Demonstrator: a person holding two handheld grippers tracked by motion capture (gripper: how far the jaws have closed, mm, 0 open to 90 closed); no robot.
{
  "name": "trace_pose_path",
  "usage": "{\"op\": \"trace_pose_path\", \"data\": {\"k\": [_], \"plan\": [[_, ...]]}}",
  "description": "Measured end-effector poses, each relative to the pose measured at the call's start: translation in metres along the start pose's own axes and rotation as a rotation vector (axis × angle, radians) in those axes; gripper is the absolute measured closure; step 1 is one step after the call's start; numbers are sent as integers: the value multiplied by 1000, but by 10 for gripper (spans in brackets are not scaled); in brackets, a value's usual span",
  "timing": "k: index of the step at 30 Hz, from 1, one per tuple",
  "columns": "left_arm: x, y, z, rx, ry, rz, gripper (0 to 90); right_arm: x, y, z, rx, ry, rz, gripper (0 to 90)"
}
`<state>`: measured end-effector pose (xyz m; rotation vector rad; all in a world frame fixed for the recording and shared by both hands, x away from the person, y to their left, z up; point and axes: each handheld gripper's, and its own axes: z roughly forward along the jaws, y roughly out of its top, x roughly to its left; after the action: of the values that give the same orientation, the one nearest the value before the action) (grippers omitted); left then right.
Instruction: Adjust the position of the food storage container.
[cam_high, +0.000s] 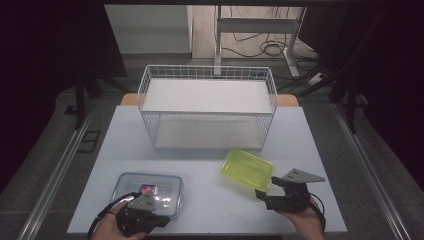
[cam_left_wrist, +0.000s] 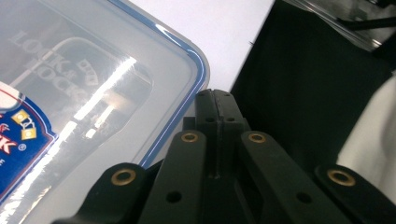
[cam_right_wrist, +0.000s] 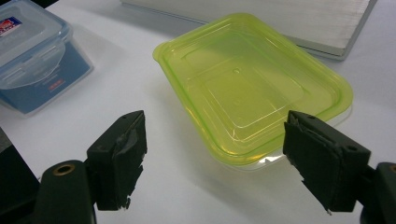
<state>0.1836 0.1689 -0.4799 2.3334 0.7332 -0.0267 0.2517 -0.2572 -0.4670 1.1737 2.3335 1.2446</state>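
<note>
A: Left of the wire rack (cam_high: 207, 107), toward the near edge of the counter (cam_high: 210, 200), sits the clear box with the blue-sealed lid (cam_high: 148, 192). Why is the left hand-held gripper (cam_high: 159, 220) parked right at its near corner?

B: Its jaws are pressed fully together with nothing between them. In the left gripper view the closed tip (cam_left_wrist: 215, 100) lies just beside the lid's rounded corner (cam_left_wrist: 187, 65), outside the blue seal. Whether it touches the rim I cannot tell. My guess is that a closed tip serves to nudge or steady the box, since it could not clasp a lid that wide from there.

A: And moving rightward from the rack's front?

B: The yellow-green tray (cam_high: 247, 169) lies in front of the rack's right end, turned at a slant to the counter's edge. In the right gripper view it rests on the counter (cam_right_wrist: 154, 154) with something clear peeking out beneath its near rim (cam_right_wrist: 271, 161), so it may be a lid on a shallow base; I cannot be certain.

A: The right hand-held gripper (cam_high: 265, 192)?

B: It stands wide open, empty, just short of the tray's near corner. Its two pads (cam_right_wrist: 119, 158) frame that near edge, so the spread looks chosen to take the rim. The rack's shelves (cam_high: 207, 95) look like the likely destination.
</note>
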Motion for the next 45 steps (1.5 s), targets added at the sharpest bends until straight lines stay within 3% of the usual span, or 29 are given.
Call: {"op": "trace_pose_path", "data": {"k": [5, 10, 16, 18, 23, 28, 32, 37, 40, 45], "plan": [[5, 5, 4, -20, 27, -35, 900, 0, 0, -1, -3, 0, 0, 218], [6, 6, 4, -23, 35, -43, 900, 1, 0, -1, -4, 2, -1, 218], [11, -3, -22, -83, 81, -85, 900, 1, 1, -2, -12, -1, 0, 218], [24, -15, -47, -157, 124, -157, 900, 0, 1, -3, -17, -2, 0, 218], [47, -37, -77, -217, 232, -281, 900, 1, 1, -3, -16, -3, 0, 219], [70, -60, -89, -206, 320, -408, 900, 3, 2, -1, -17, -1, -5, 218], [84, -75, -90, -173, 377, -474, 900, 4, 2, -1, -14, 0, -4, 218], [93, -81, -84, -127, 383, -509, 900, 3, 3, -2, -16, -3, -4, 219], [97, -82, -77, -94, 388, -507, 900, 4, 3, -3, -22, -4, -5, 219], [101, -86, -74, -86, 370, -527, 900, 6, 4, -6, -37, 5, 4, 219]]}}
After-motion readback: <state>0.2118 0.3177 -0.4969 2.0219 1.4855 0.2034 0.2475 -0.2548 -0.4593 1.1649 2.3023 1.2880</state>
